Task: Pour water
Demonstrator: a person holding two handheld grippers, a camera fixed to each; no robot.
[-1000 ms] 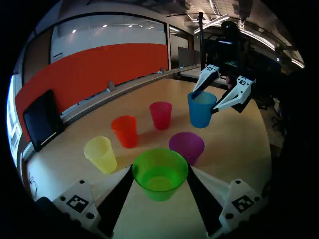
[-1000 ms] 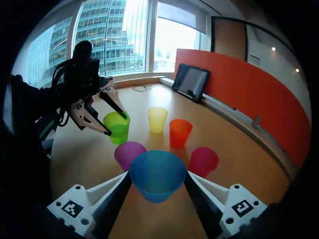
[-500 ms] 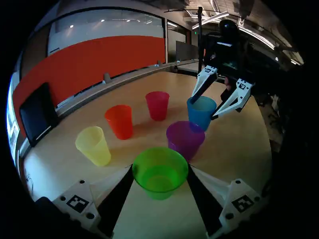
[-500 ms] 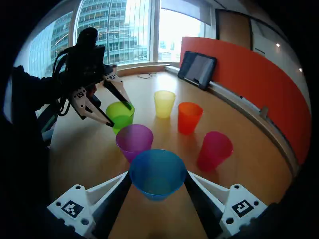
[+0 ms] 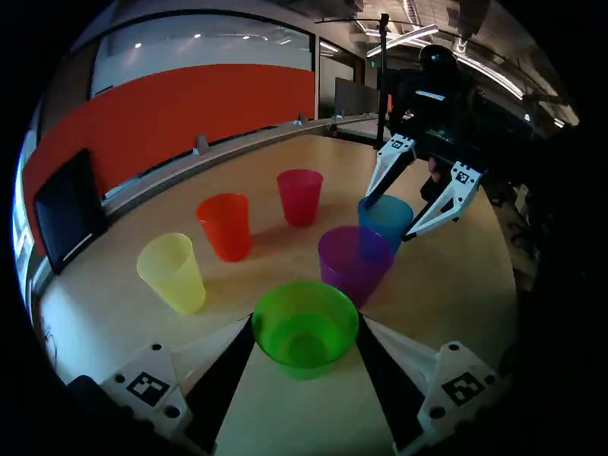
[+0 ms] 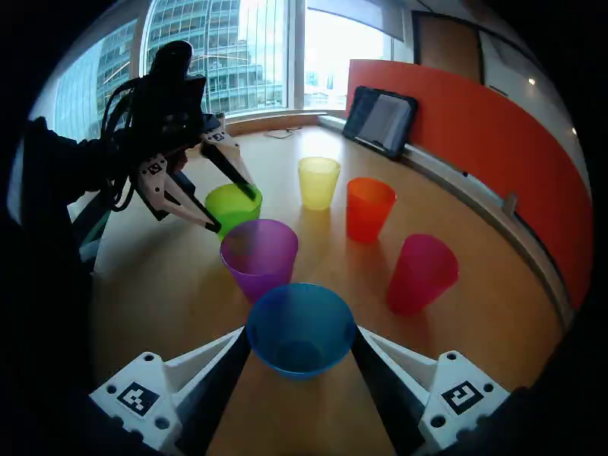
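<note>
My left gripper (image 5: 305,321) is shut on a green cup (image 5: 305,351), held upright just above the wooden table (image 5: 456,281). Beyond it stands a purple cup (image 5: 355,260), and behind that a blue cup (image 5: 387,215) sits in my right gripper (image 5: 386,222). In the right gripper view, the right gripper (image 6: 302,331) is shut on the blue cup (image 6: 302,357). The purple cup (image 6: 259,249) stands close ahead. Past it the left gripper (image 6: 235,211) grips the green cup (image 6: 232,202). Whether either held cup has water in it is unclear.
Yellow (image 5: 171,271), orange (image 5: 225,226) and magenta (image 5: 299,196) cups stand in an arc on the table's left. A dark tablet (image 5: 68,209) leans at the far edge by an orange wall. A person's dark sleeve (image 6: 68,171) holds the left gripper, with windows behind.
Both grippers have carried their cups toward the purple cup from opposite sides. The blue cup now sits partly behind it in the left gripper view, and the green cup does in the right.
</note>
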